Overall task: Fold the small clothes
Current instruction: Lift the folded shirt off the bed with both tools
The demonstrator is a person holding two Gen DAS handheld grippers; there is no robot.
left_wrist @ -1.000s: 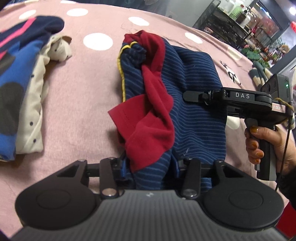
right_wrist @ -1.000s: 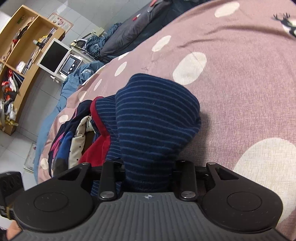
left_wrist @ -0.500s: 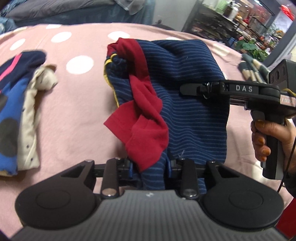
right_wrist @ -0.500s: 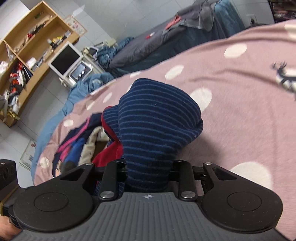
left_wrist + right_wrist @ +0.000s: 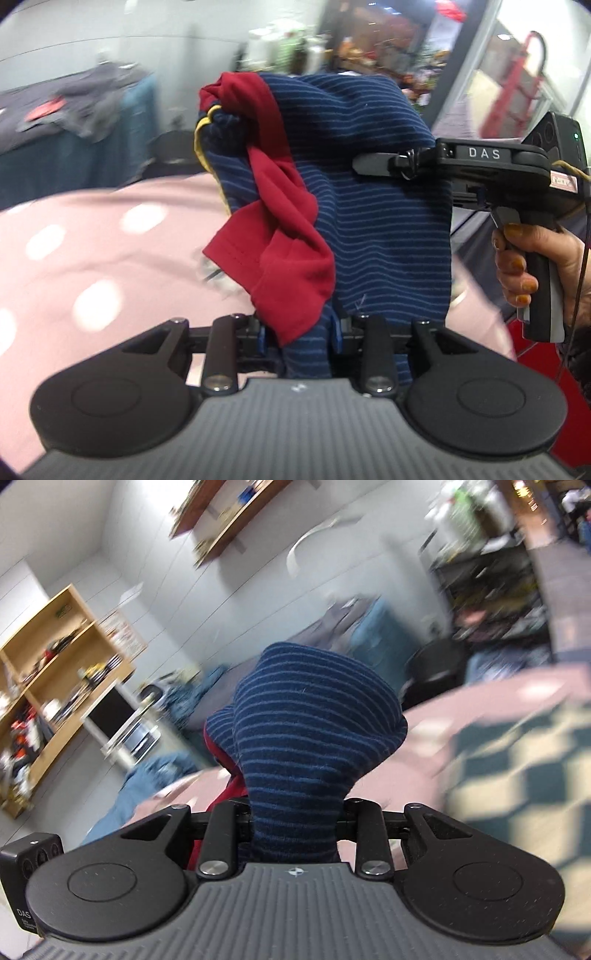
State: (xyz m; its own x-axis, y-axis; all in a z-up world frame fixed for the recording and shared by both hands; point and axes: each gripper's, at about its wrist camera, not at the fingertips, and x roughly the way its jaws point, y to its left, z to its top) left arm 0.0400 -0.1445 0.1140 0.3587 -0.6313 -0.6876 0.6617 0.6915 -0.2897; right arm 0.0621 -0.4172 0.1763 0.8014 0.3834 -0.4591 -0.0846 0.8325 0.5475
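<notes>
left claw: clamped on the lower edge of the navy striped garment; cloth bunched between both fingers, hiding the tips.
right claw: closed on another part of the same garment; fabric balloons up out of the grip in a rounded hump. In the left wrist view this claw comes in from the right, its fingers lying against the cloth's upper right part.
right hand: wrapped around the pistol grip below the "DAS" body, orange-painted nails showing.
garment position: held up in the air between the two claws, hanging as a sheet, clear of the pink bedspread.
red section: dark red cloth twisted and draped down the left front of the navy panel, its lower tip just above the left claw. A sliver of red also shows left of the hump in the right wrist view.
yellow trim: thin yellow edging on the garment's upper left, beside a bunched navy knot.
bedspread: pink with white dots, below and to the left; blurred.
checked fabric: dark green and cream checks at lower right of the right wrist view, blurred; cannot tell what item it is.
background: wooden shelf unit with clutter and a monitor to the left; both views motion-blurred.
</notes>
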